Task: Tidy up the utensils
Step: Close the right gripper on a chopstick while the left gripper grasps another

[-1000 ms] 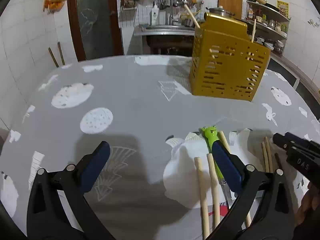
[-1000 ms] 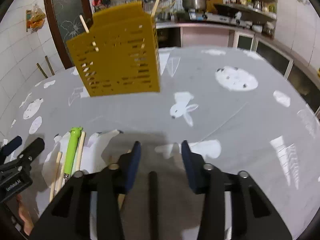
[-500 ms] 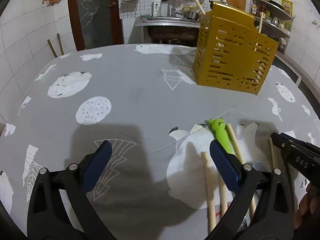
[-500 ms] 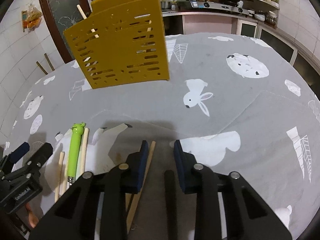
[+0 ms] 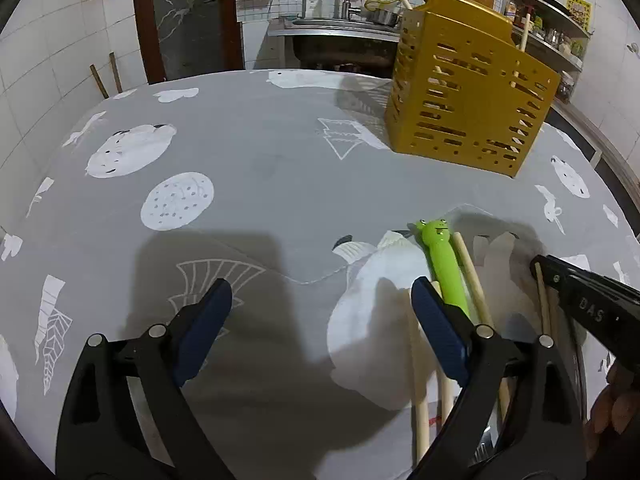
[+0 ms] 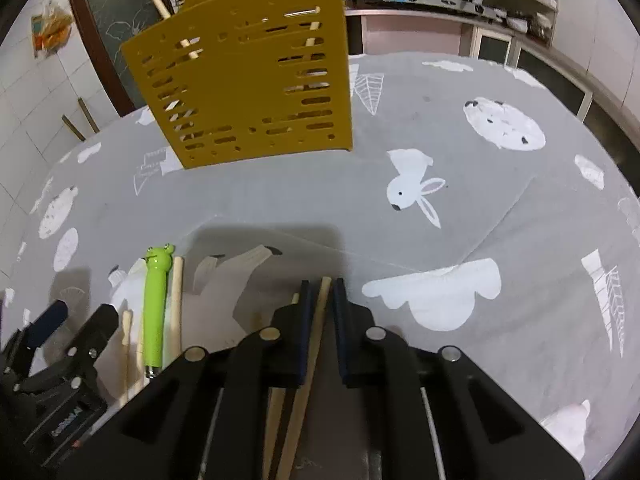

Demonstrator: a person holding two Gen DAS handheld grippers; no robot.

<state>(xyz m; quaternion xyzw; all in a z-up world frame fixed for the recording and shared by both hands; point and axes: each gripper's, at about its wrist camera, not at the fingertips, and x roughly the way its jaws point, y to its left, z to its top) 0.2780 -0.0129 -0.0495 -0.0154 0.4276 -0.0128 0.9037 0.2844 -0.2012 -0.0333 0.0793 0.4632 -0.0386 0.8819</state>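
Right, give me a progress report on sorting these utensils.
Done: a few wooden sticks already stand in the yellow caddy. In hand: the right hand-held gripper is shut on one wooden chopstick lying on the table. Left: the green frog-handled utensil and the wooden sticks beside it remain on the cloth, and the left hand-held gripper, jaws closing, holds nothing.

Left tongs [image 5: 320, 312] tilt downward, jaws wide and narrowing on nothing; right tongs [image 6: 321, 300] stand nearly clamped together.
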